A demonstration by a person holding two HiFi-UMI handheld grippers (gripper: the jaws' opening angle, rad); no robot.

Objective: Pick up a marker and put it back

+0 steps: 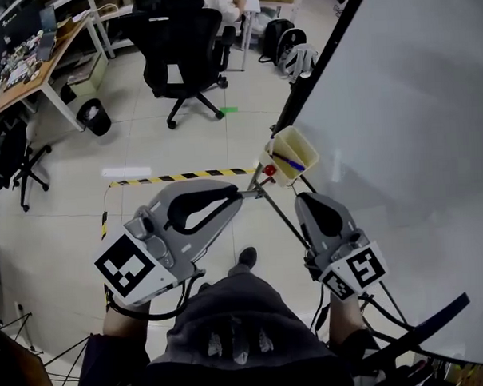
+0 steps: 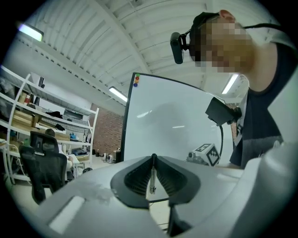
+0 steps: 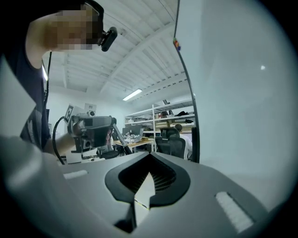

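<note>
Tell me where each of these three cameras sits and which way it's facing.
Head view: on the person's head, facing steeply down at floor, whiteboard, yellow cup; left gripper, right gripper and torso show.
Left gripper view: on the left gripper, facing along its shut jaws at the whiteboard; the person's chest shows.
Right gripper view: on the right gripper, facing along its shut jaws past the whiteboard's edge toward shelves; a sleeve shows.
Shared: each gripper view catches the other gripper.
</note>
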